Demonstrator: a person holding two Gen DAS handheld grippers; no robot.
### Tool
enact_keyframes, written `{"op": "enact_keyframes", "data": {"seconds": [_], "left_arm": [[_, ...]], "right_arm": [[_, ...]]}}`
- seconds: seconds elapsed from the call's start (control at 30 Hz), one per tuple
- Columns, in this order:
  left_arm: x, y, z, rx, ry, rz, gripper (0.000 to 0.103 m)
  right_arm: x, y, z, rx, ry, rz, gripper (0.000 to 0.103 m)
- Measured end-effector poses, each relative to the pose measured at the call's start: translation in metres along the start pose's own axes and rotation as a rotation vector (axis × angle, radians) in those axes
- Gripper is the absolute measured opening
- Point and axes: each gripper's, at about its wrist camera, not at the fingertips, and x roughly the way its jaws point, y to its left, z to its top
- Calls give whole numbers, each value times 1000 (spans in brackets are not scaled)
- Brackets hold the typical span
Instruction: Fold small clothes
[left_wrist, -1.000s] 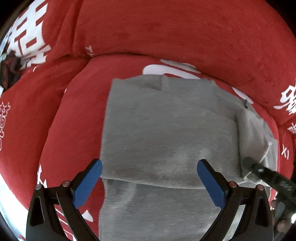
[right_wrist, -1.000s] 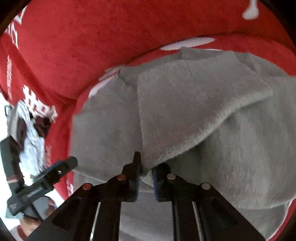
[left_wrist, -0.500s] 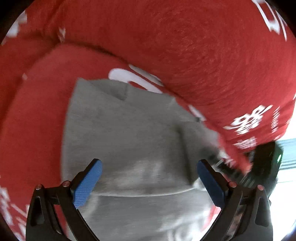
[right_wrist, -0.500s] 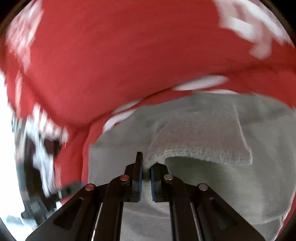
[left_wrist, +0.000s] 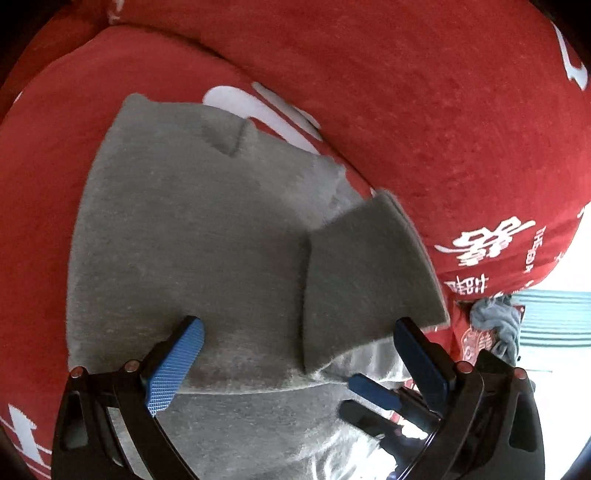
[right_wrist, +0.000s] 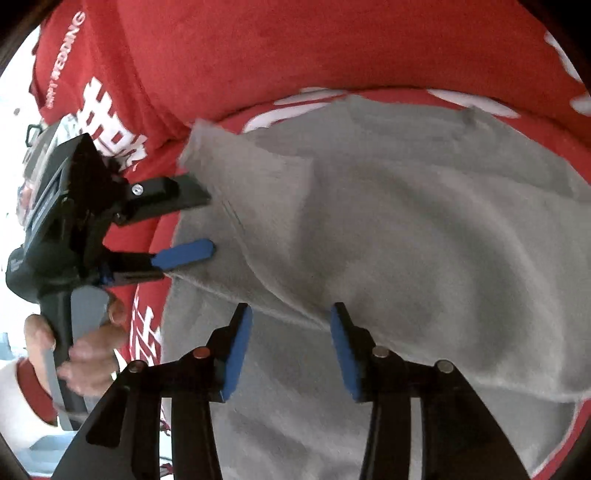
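**Sleeve flap laid over, fold partly done**

The right gripper (right_wrist: 291, 350) has just been spreading its jaws, nothing pinched between them. The left gripper (left_wrist: 295, 354) hangs spread above the fuzzy grey knitted garment (left_wrist: 192, 229), which lies on the red plush cushion (left_wrist: 424, 110). 1 flap is folded in; more folding seemingly remains. Beyond the garment, the cushion reads "HAPPY WEDDING" (right_wrist: 64, 59).

Grey garment (left_wrist: 192, 229); red cover (left_wrist: 424, 110), white lettering; black gripper (right_wrist: 291, 347), blue pads (right_wrist: 240, 350).

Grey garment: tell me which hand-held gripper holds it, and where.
Neither. The right hand-held gripper has just been opening, nothing between its pads; the left hand-held gripper stands wide open over the grey garment.
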Motion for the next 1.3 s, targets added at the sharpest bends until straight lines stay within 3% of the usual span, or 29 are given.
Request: {"op": "enact_keyframes", "data": {"seconds": [0.27, 0.43, 0.5, 0.57, 0.63, 0.67, 0.7, 0.8, 0.9, 1.1, 1.3], "left_arm": [[-4, -17, -2, 30, -14, -41, 103], [10, -9, 3, 12, -8, 47, 103], [11, -5, 5, 0, -27, 95, 88], [12, -1, 7, -10, -30, 148, 37], [10, 5, 7, -14, -35, 167, 8], [6, 5, 5, -10, -47, 167, 8], [1, 3, 3, 7, -67, 167, 8], [-8, -12, -9, 96, -92, 190, 8], [0, -12, -20, 127, -64, 213, 8], [10, 2, -30, 96, -65, 261, 8], [-3, 2, -35, 175, -55, 401, 12]], "right_arm": [[-66, -121, -53, 436, -105, 4, 48], [-86, -175, -81, 674, -209, 69, 48], [-88, -192, -86, 777, -265, 106, 48], [-87, -205, -87, 864, -316, 140, 48], [-88, -212, -88, 917, -341, 166, 42], [-88, -207, -81, 929, -342, 140, 13], [-91, -207, -79, 913, -342, 120, 6], [-110, -196, -65, 748, -347, 55, 6], [-117, -193, -61, 621, -314, -25, 6], [-94, -209, -66, 585, -257, -54, 4], [-94, -199, -66, 552, -222, -88, 10]]}}
